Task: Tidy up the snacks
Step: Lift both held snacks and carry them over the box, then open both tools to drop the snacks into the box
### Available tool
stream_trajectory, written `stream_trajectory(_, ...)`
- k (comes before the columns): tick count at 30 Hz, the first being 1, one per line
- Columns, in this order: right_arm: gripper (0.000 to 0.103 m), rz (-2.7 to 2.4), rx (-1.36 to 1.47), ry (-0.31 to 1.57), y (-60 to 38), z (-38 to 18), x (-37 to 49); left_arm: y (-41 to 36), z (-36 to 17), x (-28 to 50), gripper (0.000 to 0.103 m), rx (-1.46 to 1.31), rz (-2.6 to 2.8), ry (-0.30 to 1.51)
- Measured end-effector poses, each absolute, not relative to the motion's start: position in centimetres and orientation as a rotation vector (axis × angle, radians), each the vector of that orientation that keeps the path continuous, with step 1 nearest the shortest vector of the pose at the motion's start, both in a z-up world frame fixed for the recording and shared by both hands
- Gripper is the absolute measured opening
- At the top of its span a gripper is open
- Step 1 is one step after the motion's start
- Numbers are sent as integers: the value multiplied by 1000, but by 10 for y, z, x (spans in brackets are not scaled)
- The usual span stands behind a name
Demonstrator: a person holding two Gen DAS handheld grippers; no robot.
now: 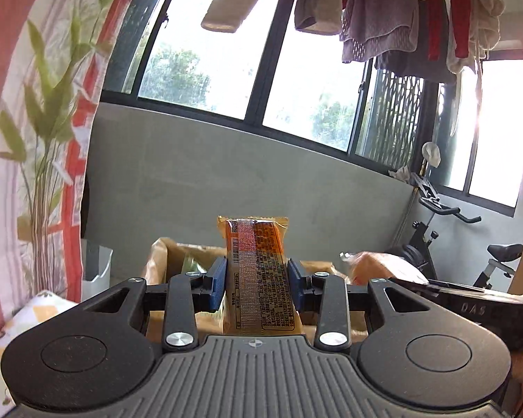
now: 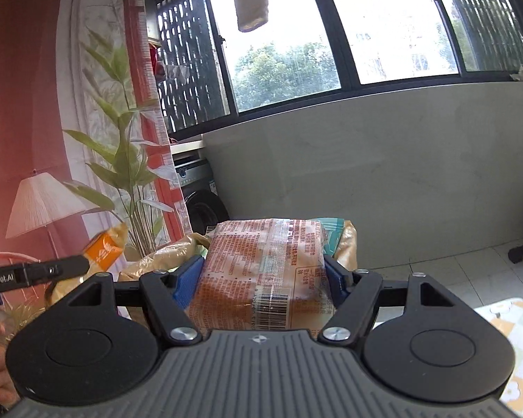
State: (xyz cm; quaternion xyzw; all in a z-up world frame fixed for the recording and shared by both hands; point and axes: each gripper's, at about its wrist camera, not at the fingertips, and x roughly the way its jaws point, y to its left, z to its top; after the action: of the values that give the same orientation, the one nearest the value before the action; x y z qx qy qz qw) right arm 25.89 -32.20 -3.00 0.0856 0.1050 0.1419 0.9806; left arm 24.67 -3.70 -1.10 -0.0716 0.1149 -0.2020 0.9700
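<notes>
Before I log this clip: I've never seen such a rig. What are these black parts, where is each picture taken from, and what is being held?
These are two hand-held grippers, each with a camera looking along its jaws. In the left one's picture, the left gripper is clamped on a narrow orange snack packet. In the right one's picture, the right gripper squeezes a wider, clear-wrapped snack pack. A brown bag sits open behind them. The surface underneath is hidden.
</notes>
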Motion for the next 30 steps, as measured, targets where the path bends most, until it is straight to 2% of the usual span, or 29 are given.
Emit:
stream_trajectory(6,72,208,-62,263,-283,-47,319,-65,-13,314,39,-156,-416,259)
stream_trajectory(10,72,196,-66,319,-272,-58,344,-75,-29,349,41,-203,-461,317)
stream_trajectory(11,73,198,-58,338,-270,-60,350,-77,-32,356,44,-216,-471,336)
stream_trajectory(12,73,203,-48,351,-270,-61,352,-79,-35,362,56,-219,-477,355)
stream_trajectory(13,73,207,-40,357,-269,-61,354,-81,-37,365,62,-214,-475,366)
stream_trajectory(25,74,302,27,299,-289,-48,293,-40,-52,305,62,-113,-532,410)
stream_trajectory(30,68,374,28,272,-304,-54,250,-16,-69,259,62,-94,-542,424)
